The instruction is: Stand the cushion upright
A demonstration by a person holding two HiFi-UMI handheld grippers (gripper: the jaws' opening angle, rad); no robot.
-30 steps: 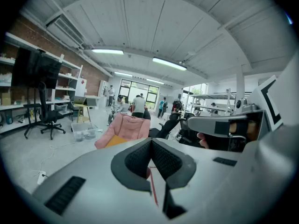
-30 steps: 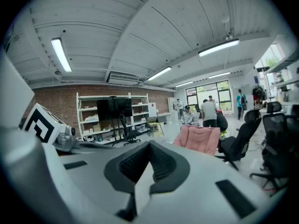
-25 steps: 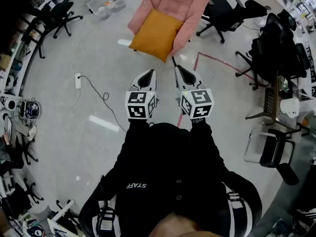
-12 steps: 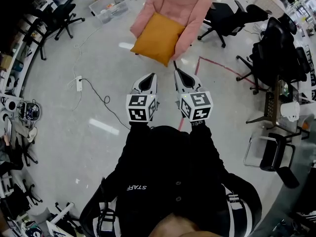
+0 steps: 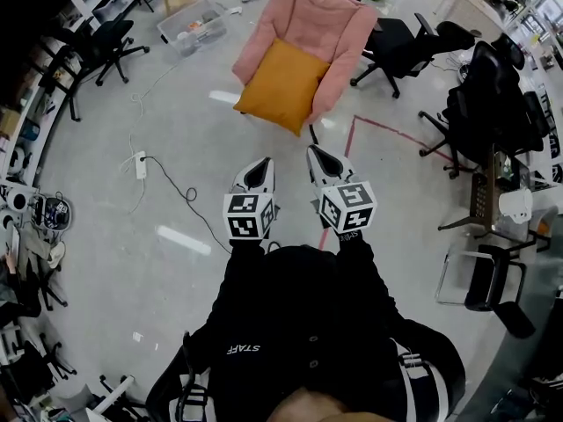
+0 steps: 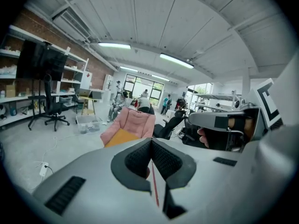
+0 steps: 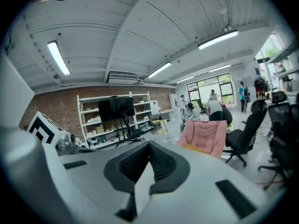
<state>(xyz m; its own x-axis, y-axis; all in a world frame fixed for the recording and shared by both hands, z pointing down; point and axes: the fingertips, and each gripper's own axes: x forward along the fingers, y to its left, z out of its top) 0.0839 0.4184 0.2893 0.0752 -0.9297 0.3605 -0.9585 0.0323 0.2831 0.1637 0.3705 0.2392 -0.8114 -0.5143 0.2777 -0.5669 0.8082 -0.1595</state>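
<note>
Cushion (image 5: 281,84) rests on the pink armchair (image 5: 318,18) far ahead; my left claw (image 5: 260,163) and right claw (image 5: 315,155) are both closed, empty, well short of it

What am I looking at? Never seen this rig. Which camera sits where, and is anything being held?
There is no robot here. A person in a black top holds a two-jaw gripper in each hand. The head view comes from a camera on the person's head, looking down at the left gripper and the right gripper; the marker cubes are part of the grippers. The other two views come from a camera riding on each gripper, looking along its jaws. In both views the jaws are shut with nothing between them. Ahead, on the floor, a pink armchair has an orange cushion lying on its seat. Neither gripper touches the cushion.
</note>
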